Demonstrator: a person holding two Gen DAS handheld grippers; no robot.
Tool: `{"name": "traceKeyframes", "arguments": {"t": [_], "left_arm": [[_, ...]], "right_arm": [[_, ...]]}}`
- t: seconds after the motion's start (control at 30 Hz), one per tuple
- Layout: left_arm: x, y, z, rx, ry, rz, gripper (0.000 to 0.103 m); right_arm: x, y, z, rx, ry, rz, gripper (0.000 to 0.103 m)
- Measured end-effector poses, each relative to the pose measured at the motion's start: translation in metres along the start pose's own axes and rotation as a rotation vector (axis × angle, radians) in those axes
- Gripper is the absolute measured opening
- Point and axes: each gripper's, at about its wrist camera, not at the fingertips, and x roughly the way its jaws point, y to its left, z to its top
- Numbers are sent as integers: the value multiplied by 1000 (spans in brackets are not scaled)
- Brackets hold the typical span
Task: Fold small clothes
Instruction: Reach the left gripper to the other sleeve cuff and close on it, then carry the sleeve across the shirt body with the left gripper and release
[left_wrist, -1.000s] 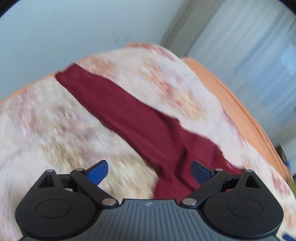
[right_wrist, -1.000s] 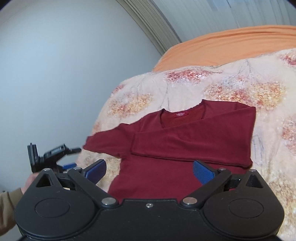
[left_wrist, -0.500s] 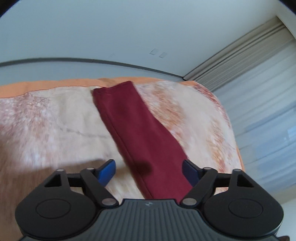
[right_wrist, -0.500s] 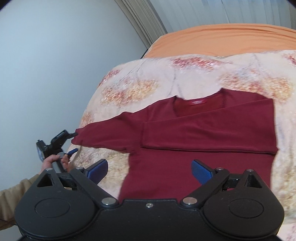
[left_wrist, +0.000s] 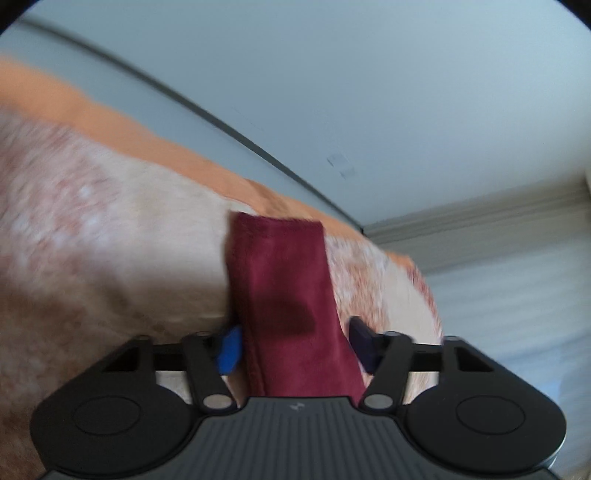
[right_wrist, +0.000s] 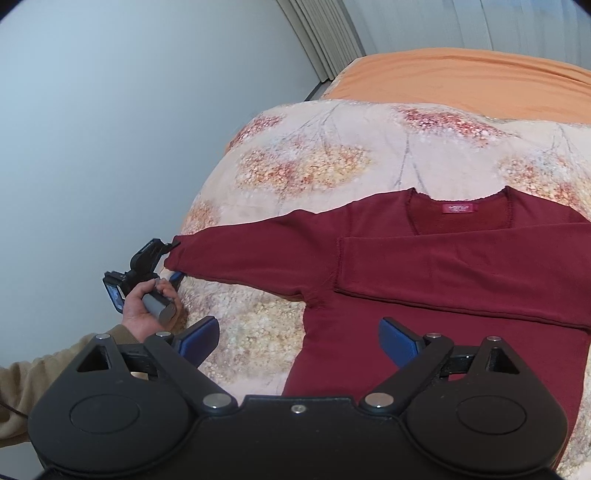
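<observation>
Bed (right_wrist: 461, 77): orange sheet exposed at the far end, the rest covered by a floral quilt (right_wrist: 314, 162) in cream with red and yellow clusters.

Maroon sweater (right_wrist: 461, 295): lies flat on the quilt, neckline and label toward the far side. One sleeve is folded across the chest, its cuff edge ending near the left shoulder seam. The other sleeve (right_wrist: 251, 258) is stretched out to the left, reaching the quilt's left edge.

Left gripper (right_wrist: 171, 260): seen in the right wrist view at the left end of the outstretched sleeve, held in the person's hand (right_wrist: 147, 306). In its own blurred view the sleeve runs forward between the two blue pads (left_wrist: 229, 350), which stand either side of the cloth with a small gap visible on the right; the jaws are partly closed around the sleeve, not clenched on it.

Right gripper (right_wrist: 297, 341): hovers at the near side above the sweater's lower left body and adjoining quilt, jaws released and spread wide, grasping nothing.
</observation>
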Motion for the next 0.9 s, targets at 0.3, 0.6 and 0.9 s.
{"name": "traceKeyframes", "arguments": {"t": [0.3,0.6,0.9], "left_arm": [[-12,-27,1,188,29,-13,7],[-37,-170,-96,805,183,-131,7],[-34,-207,-351,1282,521,-289,7]], "right_arm": [[-4,-3,-4,14,-7,28,92],[-13,-65,-4,268,-107,84,92],[-41,-171,-12,496,-238,64,93]]}}
